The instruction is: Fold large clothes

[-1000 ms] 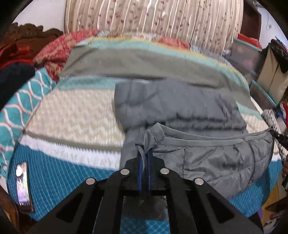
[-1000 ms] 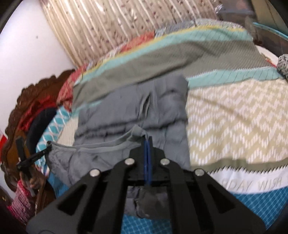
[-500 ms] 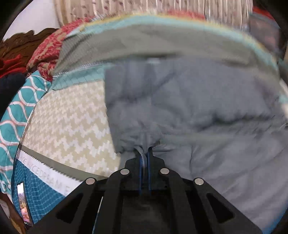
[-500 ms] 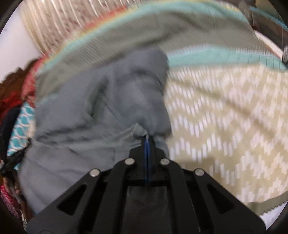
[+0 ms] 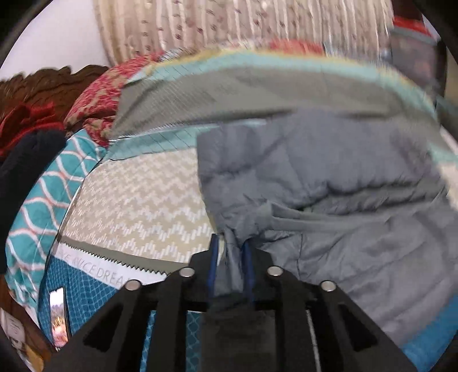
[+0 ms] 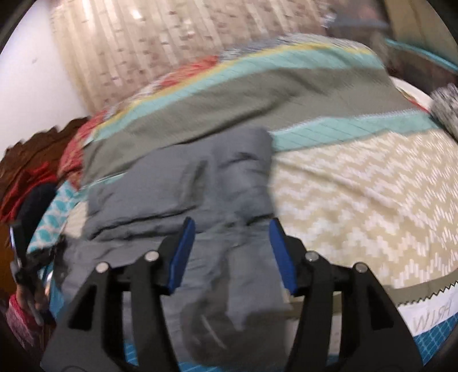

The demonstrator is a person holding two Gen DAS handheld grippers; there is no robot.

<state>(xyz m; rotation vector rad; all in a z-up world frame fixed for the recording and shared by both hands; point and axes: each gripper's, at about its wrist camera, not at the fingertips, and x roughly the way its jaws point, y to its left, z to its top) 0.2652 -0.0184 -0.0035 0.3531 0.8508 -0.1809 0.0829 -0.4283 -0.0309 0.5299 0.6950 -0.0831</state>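
A grey puffer jacket [image 5: 329,177] lies folded on the patterned bedspread [image 5: 137,206]; it also shows in the right wrist view [image 6: 183,183]. My left gripper [image 5: 230,246] has its jaws slightly parted with a bunched corner of the jacket's hem still between the blue pads. My right gripper [image 6: 230,229] is open wide just above the jacket's near folded edge, with grey fabric lying loose between and below the fingers. The left gripper and hand show at the far left of the right wrist view [image 6: 25,266].
A phone [image 5: 58,317] lies on the bed's near left corner. Red and dark clothes [image 5: 25,137] are piled by the wooden headboard at left. A striped curtain [image 5: 234,25] hangs behind the bed. A grey knit item [image 6: 446,108] sits at the right edge.
Both grippers carried the jacket's near edge forward over the rest and lowered it. The right gripper has opened and let go; the left jaws have parted a little.
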